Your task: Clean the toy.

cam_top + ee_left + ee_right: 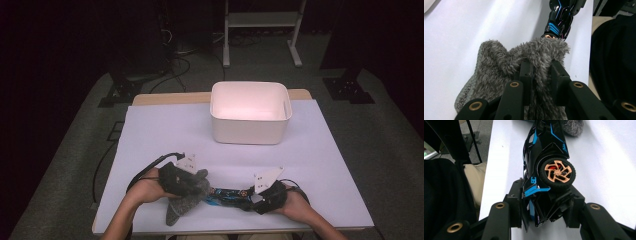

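My left hand-held gripper (540, 72) pinching the grey fuzzy sock (506, 67) pulled over the toy car's nose, my right hand-held gripper (544, 205) clamping the black-and-blue toy car (546, 157) tail, both low over the white worktop (150, 135), white bin (250, 112) beyond.

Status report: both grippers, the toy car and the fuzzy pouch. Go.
Left gripper shut on grey fuzzy pouch. Right gripper shut on toy car, side-on; car nose at pouch mouth. White bin behind, nothing in between.
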The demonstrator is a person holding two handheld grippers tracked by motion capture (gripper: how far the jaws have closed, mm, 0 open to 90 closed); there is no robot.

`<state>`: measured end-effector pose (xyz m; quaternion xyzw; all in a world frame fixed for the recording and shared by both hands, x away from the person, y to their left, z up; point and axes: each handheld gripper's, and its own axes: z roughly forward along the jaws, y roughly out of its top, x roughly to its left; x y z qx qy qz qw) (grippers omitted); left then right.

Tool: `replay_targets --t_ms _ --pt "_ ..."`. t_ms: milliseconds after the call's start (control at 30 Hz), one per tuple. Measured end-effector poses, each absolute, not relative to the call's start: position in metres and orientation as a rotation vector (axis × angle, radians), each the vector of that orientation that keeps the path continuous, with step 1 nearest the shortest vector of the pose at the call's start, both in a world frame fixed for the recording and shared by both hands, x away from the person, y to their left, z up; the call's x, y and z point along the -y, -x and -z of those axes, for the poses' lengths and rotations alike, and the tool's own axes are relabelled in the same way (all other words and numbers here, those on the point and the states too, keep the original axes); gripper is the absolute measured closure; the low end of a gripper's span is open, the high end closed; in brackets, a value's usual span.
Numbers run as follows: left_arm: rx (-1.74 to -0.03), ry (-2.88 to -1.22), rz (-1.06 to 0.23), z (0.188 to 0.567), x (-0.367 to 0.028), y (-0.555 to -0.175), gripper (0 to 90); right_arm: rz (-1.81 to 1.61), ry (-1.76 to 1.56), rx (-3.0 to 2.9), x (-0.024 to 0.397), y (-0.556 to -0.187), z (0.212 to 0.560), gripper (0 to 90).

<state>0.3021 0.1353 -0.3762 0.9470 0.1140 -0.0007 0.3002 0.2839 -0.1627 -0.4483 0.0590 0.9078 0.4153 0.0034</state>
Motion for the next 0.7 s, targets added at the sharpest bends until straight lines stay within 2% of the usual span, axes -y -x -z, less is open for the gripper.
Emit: replay_targets --t_ms 267,500,700 --pt "-0.222 -2.497 0.02 0.367 -0.11 -0.303 74.9 -1.28 -0.169 -2.855 0.159 -0.288 0.446 57.3" --pt "-0.122 -2.519 0.056 0.363 -0.061 -0.317 74.9 -1.217 -0.123 -2.851 0.149 -0.3 0.441 57.2" --pt "-0.112 -2.598 0.005 0.36 -0.045 -0.328 74.9 -1.204 -0.122 -2.856 0.15 -0.313 0.441 57.1"
